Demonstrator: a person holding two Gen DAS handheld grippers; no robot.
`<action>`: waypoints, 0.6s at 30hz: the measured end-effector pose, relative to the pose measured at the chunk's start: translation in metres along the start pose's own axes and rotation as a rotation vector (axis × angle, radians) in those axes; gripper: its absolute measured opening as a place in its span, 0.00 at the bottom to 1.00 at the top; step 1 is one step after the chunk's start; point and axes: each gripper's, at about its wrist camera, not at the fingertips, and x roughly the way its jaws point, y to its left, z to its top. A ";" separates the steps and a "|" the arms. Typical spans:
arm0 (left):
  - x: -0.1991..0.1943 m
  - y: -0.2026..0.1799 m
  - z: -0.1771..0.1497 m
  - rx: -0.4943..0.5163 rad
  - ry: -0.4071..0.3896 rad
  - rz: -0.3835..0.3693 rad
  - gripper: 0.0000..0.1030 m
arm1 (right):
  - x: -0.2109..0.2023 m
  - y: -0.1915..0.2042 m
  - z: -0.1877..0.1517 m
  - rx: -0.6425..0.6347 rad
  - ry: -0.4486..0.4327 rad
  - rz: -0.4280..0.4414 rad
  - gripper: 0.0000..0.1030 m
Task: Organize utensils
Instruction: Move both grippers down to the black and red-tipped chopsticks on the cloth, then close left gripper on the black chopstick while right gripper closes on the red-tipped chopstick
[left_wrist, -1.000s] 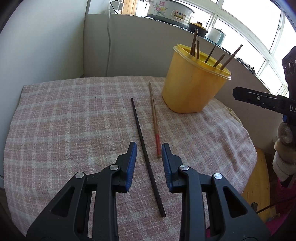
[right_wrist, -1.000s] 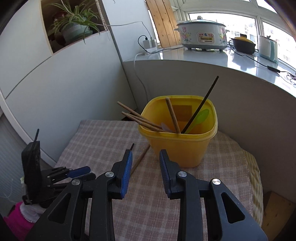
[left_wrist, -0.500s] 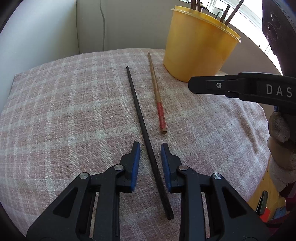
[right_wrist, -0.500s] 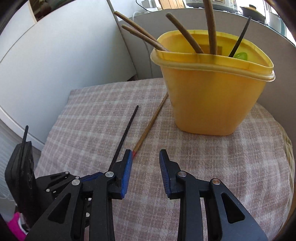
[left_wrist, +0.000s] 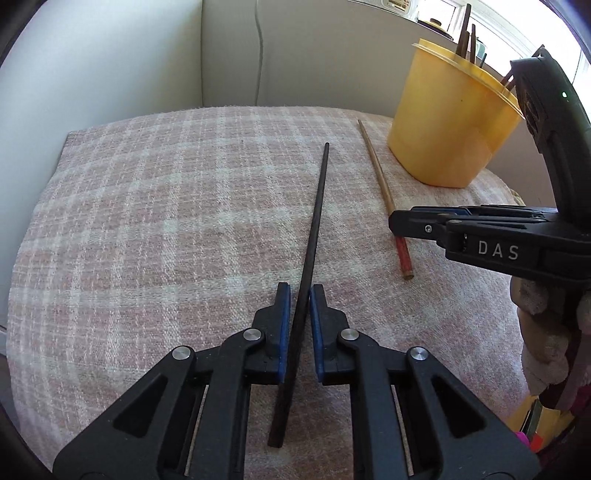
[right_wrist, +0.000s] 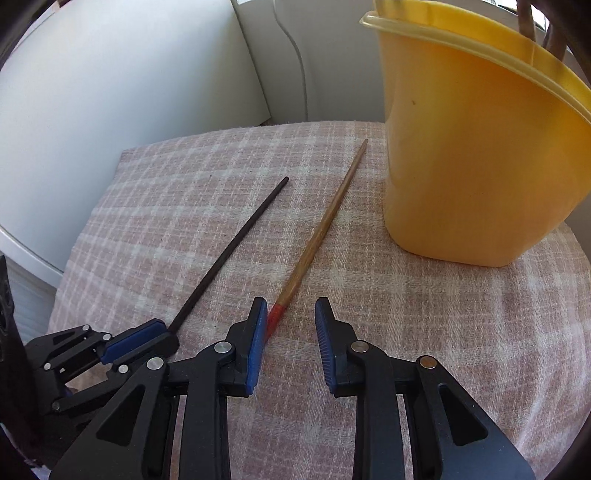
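My left gripper (left_wrist: 300, 295) has just been closing around the thick end of the black chopstick (left_wrist: 314, 221), which lies flat on the checked cloth (left_wrist: 147, 229) over the worktop; the blue pads sit narrow on either side of it, and I judge there is a sliver of gap left, so it is straddled, not yet pinched. I went low and steep because a thin stick on cloth leaves little to catch. My right gripper (right_wrist: 290, 314) has also been narrowing, but it is open and the red-tipped wooden chopstick (right_wrist: 317, 236) lies at its left pad rather than centred, so I would shift before squeezing. Beyond both sticks stands the yellow container (right_wrist: 472, 155), already holding other utensils, where I expect these two belong.
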 end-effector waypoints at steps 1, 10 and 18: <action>0.000 0.003 0.000 -0.005 -0.002 0.003 0.11 | 0.003 0.002 0.001 -0.005 0.005 -0.005 0.19; -0.009 0.030 -0.006 -0.042 -0.012 0.020 0.10 | 0.007 0.011 -0.002 -0.061 0.057 -0.022 0.09; -0.026 0.052 -0.014 -0.066 0.013 0.026 0.10 | -0.013 0.000 -0.032 -0.099 0.136 0.037 0.07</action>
